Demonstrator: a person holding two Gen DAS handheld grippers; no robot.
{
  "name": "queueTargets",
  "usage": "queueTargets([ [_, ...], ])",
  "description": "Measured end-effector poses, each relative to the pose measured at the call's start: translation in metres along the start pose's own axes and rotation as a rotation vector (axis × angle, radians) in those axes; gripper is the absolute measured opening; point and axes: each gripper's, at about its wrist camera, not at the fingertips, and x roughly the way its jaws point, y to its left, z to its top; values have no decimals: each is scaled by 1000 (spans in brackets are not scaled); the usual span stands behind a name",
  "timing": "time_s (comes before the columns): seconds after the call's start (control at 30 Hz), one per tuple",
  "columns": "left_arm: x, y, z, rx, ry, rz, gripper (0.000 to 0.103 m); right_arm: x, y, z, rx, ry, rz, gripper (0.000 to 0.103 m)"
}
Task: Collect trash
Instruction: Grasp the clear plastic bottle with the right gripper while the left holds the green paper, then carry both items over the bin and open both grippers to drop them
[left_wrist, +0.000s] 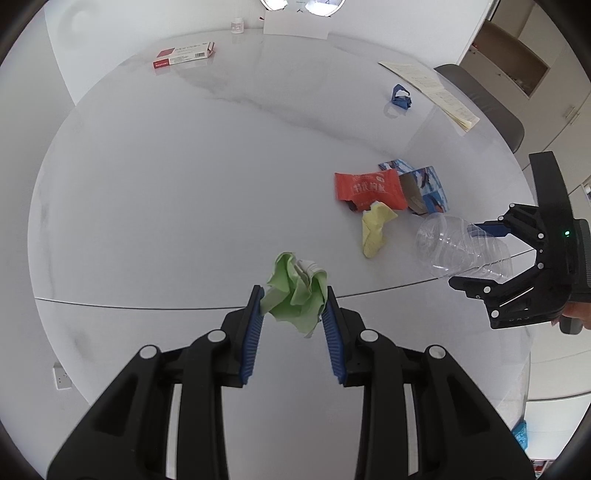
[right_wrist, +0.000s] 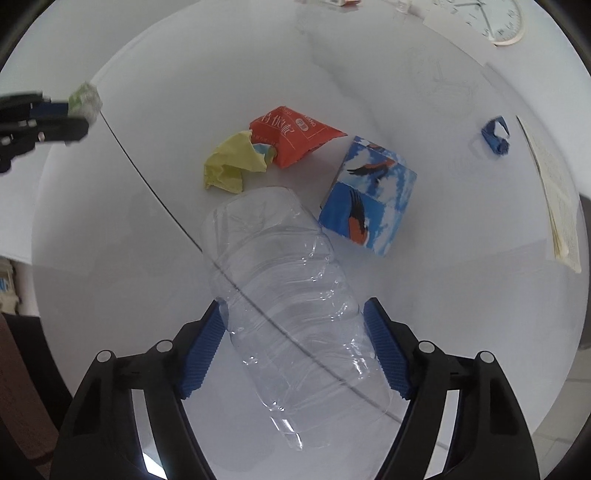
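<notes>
My left gripper (left_wrist: 293, 297) is shut on a crumpled green paper ball (left_wrist: 297, 291) and holds it above the white round table (left_wrist: 184, 184). My right gripper (right_wrist: 293, 314) is shut on a clear plastic bottle (right_wrist: 288, 295), held above the table; it also shows in the left wrist view (left_wrist: 461, 251). On the table lie an orange snack wrapper (right_wrist: 295, 136), a crumpled yellow paper (right_wrist: 232, 166), a blue bird-print carton (right_wrist: 369, 195) and a small blue crumpled scrap (right_wrist: 495, 136). The left gripper with the green ball shows at the far left of the right wrist view (right_wrist: 85, 101).
A red and white medicine box (left_wrist: 183, 55), a small white jar (left_wrist: 237, 26) and a white card (left_wrist: 295, 26) stand at the table's far side. A printed booklet (left_wrist: 432, 92) lies at the right edge, with a grey chair (left_wrist: 487, 103) behind it.
</notes>
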Motion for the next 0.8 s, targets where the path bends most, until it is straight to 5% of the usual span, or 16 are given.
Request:
queueTargets([
  [0.2, -11, -38, -13, 78, 6, -32, 31, -45, -12, -49, 241, -132, 81, 76],
  [0.33, -17, -79, -32, 154, 39, -93, 31, -77, -8, -110, 439, -217, 120, 76],
  [0.8, -27, -245, -118, 479, 131, -258, 31, -127, 34, -334, 818, -198, 75, 76],
])
